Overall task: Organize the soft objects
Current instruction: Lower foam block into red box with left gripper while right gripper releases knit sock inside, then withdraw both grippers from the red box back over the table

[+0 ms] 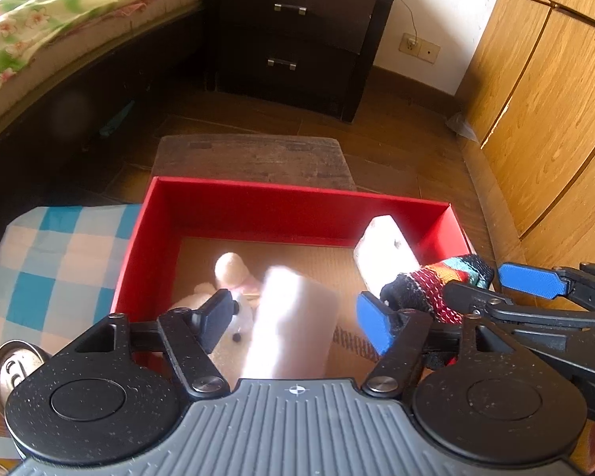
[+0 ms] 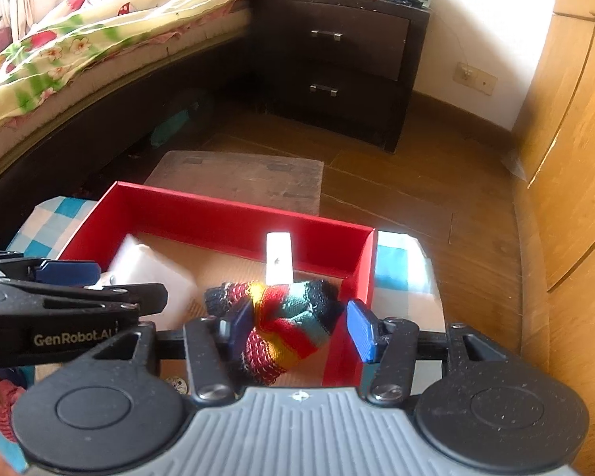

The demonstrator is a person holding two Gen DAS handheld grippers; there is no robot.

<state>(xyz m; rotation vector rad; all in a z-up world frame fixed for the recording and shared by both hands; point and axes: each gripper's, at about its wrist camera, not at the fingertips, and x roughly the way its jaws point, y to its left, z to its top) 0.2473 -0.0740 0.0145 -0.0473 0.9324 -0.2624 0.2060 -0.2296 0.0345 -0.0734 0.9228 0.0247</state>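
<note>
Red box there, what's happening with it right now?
A person with a claw in each hand is filling the red box with soft things. The right claw is open around a striped knit item over the box's near right corner. The left claw is open above a white foam block and a plush toy inside. Another white block leans at the far side.

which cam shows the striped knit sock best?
Right wrist: the striped knit sock sits centred between the open right gripper fingers, over the red box. Left wrist catches it only side-on at the frame's right, partly behind gripper parts.
</note>
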